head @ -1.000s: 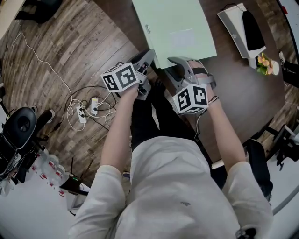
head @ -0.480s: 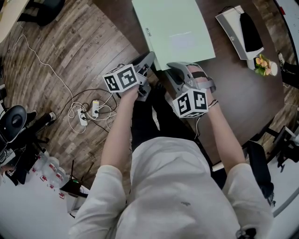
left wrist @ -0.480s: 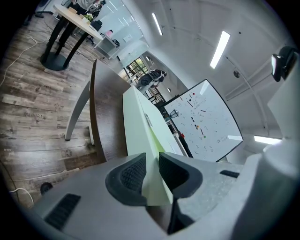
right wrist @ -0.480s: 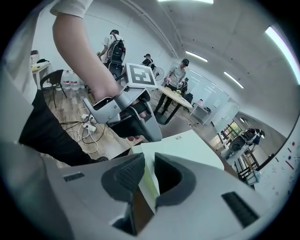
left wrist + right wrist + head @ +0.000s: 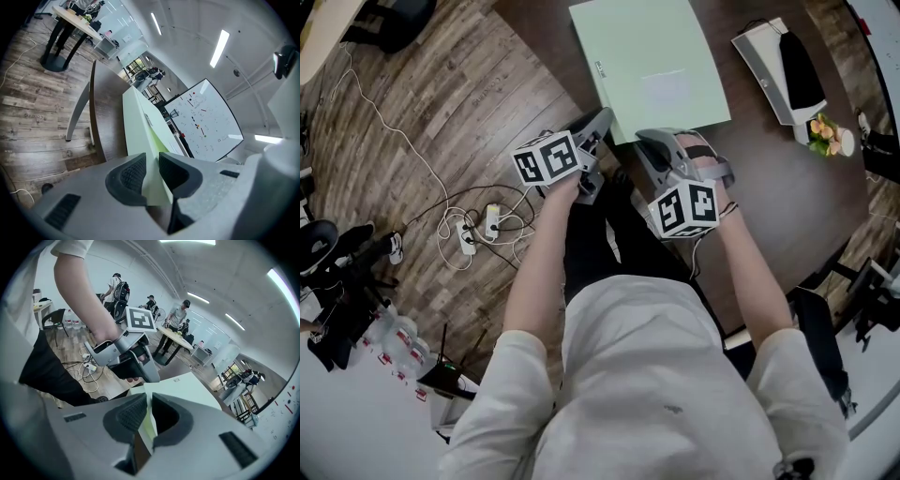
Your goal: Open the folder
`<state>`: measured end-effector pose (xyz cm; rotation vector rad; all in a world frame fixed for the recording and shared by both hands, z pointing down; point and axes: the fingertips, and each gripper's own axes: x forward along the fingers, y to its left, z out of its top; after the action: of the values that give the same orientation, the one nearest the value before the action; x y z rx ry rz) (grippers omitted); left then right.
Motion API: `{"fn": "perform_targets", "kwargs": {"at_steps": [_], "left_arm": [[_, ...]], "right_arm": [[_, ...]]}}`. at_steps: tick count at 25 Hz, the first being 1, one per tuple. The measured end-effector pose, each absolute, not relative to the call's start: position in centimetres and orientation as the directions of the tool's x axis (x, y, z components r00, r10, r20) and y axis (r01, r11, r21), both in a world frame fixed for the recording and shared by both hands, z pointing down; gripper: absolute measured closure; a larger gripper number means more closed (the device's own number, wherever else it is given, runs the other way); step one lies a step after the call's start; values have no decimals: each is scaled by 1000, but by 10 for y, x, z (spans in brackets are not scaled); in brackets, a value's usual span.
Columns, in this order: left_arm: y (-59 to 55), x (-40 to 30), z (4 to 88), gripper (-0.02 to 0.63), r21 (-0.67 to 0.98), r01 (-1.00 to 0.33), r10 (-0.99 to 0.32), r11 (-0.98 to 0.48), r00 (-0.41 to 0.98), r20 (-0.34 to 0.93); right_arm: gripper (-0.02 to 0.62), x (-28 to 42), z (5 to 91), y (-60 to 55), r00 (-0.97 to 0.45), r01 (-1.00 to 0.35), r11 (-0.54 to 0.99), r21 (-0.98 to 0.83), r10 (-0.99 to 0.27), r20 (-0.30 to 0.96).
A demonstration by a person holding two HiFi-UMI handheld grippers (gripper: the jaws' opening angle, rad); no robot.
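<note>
A pale green folder (image 5: 656,66) lies shut on the dark brown table (image 5: 769,187), its near edge by the table's edge. My left gripper (image 5: 602,120) stands at the folder's near left corner. In the left gripper view the jaws (image 5: 152,171) are wide apart, with the corner of the folder (image 5: 140,122) between the pads. My right gripper (image 5: 645,139) is at the near edge, a little to the right. Its jaws (image 5: 149,413) are closing, and the pads sit on a thin edge of the folder's cover (image 5: 187,385).
A grey tray (image 5: 759,42) with a black object and a small bunch of flowers (image 5: 830,127) sit at the table's far right. Cables and a power strip (image 5: 473,220) lie on the wooden floor at left. The right gripper view shows people and desks further off.
The right gripper's jaws have drawn together onto the folder's near edge. Neither hand has moved much, and the left gripper looks the same.
</note>
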<state>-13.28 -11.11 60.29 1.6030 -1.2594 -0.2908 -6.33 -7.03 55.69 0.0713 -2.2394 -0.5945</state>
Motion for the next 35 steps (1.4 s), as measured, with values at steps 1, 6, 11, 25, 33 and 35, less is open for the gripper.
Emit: {"fn": "perform_targets", "kwargs": {"at_steps": [1, 6, 11, 25, 33, 35], "left_arm": [[-111, -133, 602, 520, 813, -577, -823, 80, 421, 381], [-111, -134, 604, 520, 804, -588, -815, 84, 424, 395], [-111, -134, 607, 520, 799, -593, -810, 97, 420, 409], [-113, -133, 607, 522, 755, -645, -776, 115, 416, 474], [-111, -134, 606, 523, 712, -691, -744, 120, 412, 525], [-112, -133, 607, 523, 702, -703, -735, 117, 414, 537]], "right_arm": [[560, -63, 556, -70, -678, 141, 887, 439, -236, 696], [557, -63, 548, -74, -687, 130, 876, 465, -258, 679], [557, -65, 533, -81, -702, 110, 874, 474, -269, 660], [563, -47, 498, -96, -720, 45, 849, 526, -337, 606], [569, -32, 466, -113, -725, -56, 834, 548, -412, 552], [569, -27, 461, -118, -726, -82, 831, 551, -429, 538]]}}
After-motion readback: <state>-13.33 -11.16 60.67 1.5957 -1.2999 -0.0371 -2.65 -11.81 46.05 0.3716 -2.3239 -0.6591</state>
